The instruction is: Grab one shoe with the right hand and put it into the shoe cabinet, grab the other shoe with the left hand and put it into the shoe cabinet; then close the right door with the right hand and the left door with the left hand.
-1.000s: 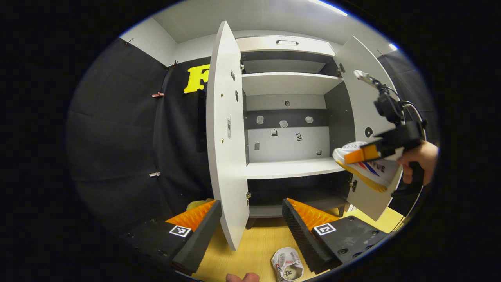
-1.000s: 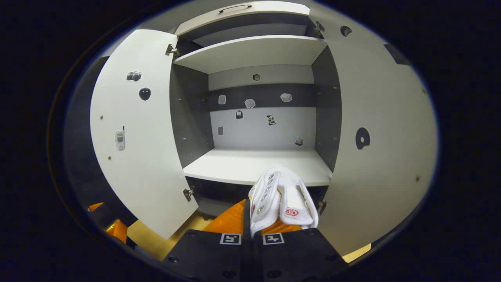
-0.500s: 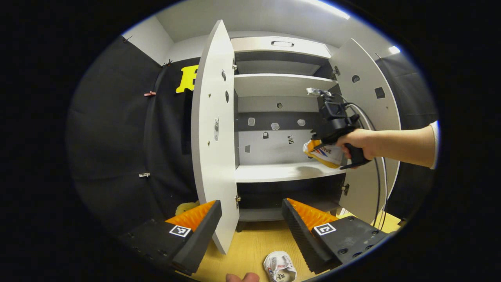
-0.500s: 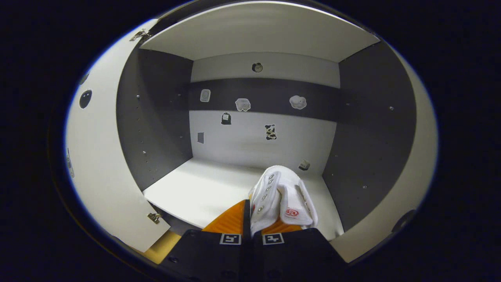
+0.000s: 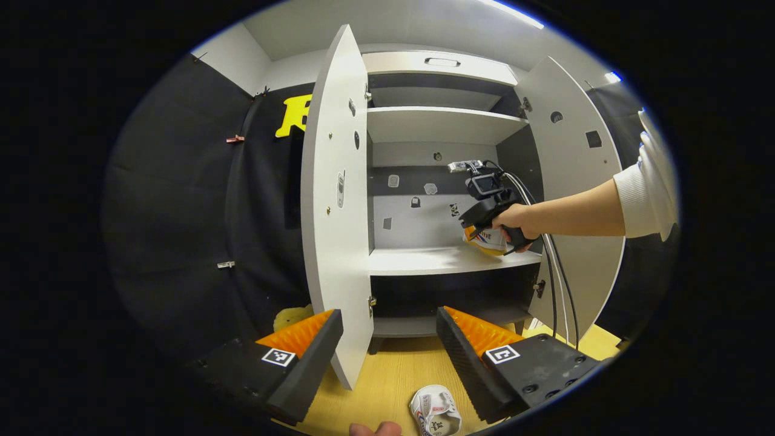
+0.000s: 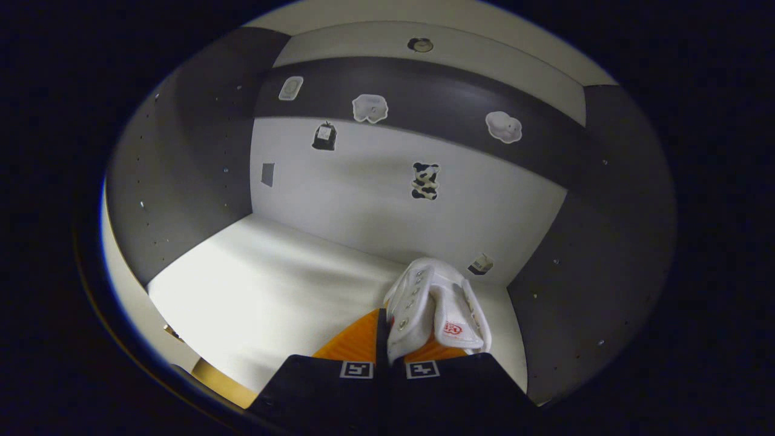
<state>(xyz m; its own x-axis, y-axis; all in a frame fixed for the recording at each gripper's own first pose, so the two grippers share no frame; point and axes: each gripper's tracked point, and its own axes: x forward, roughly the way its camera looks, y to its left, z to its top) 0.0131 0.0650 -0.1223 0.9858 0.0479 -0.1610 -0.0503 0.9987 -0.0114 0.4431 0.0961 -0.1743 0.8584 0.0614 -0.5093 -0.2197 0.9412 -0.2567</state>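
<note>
**First shoe carried over the middle shelf, second left on the floor**

Nearest in the left gripper view, the left gripper [image 5: 387, 339] was held spread wide and empty, low before the cabinet. Just below it, on the wooden floor [image 5: 393, 381], the second shoe [image 5: 435, 413] was seen, lying between the two fingers and slightly toward the right one, its opening turned up. Its long axis could not be read with certainty at the edge of the view. A fingertip [image 5: 375, 429] was noted at the bottom edge.

In the right gripper view, the right gripper [image 6: 390, 339] was pressed together on the first shoe [image 6: 433, 306], pinched by the side of its collar, the toe pointed ahead toward the back wall [image 6: 375, 181].

Farther off, the left door [image 5: 336, 200] and right door [image 5: 575, 181] stood open. The right hand [image 5: 514, 223] was extended well into the cabinet, arm roughly level, with the shoe held just above the middle shelf [image 5: 424, 260] near its right side.

Judgement: release onto the shelf was the step in hand. For the second shoe, the left gripper was the nearer, and a downward reach would be required.
</note>
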